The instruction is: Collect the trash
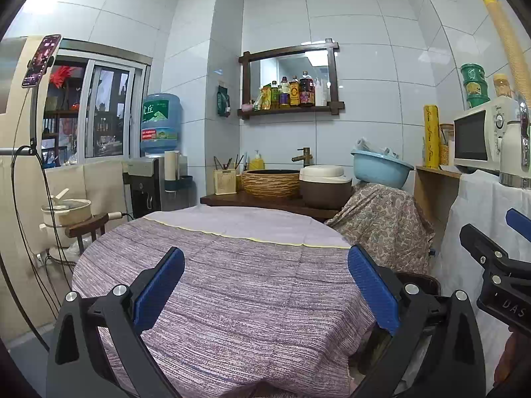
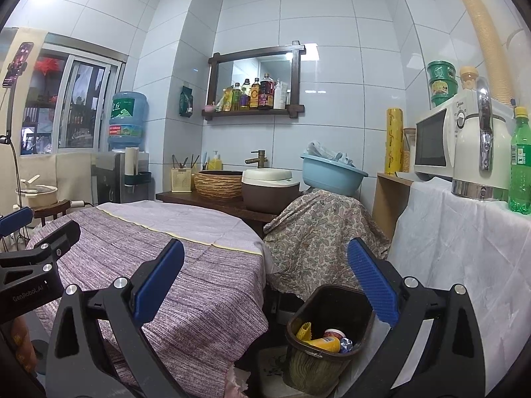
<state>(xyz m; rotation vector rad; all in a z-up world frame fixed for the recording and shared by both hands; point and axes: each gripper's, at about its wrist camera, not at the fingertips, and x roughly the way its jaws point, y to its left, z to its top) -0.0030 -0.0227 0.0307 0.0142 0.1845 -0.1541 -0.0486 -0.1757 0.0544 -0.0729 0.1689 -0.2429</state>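
A dark brown trash bin (image 2: 300,323) stands on the floor right of the round table (image 2: 186,265). Inside it lie a yellow bottle (image 2: 327,343), a yellow ridged wrapper (image 2: 304,331), a red-and-white cup (image 2: 333,333) and a bit of foil. My right gripper (image 2: 265,280) hangs open above the gap between table and bin, holding nothing. My left gripper (image 1: 265,287) is open over the table's purple striped cloth (image 1: 239,285), also holding nothing. Each gripper shows at the edge of the other's view: the right gripper (image 1: 497,258), the left gripper (image 2: 33,242).
A paisley-covered stand (image 2: 318,232) with a blue basin (image 2: 332,174) sits behind the bin. On the white-draped counter (image 2: 464,252) to the right stand a kettle (image 2: 481,156), a green bottle (image 2: 521,165) and a microwave (image 2: 434,139). Behind the table are a rice cooker (image 2: 268,187), a woven basket (image 2: 219,184) and a water dispenser (image 2: 126,152).
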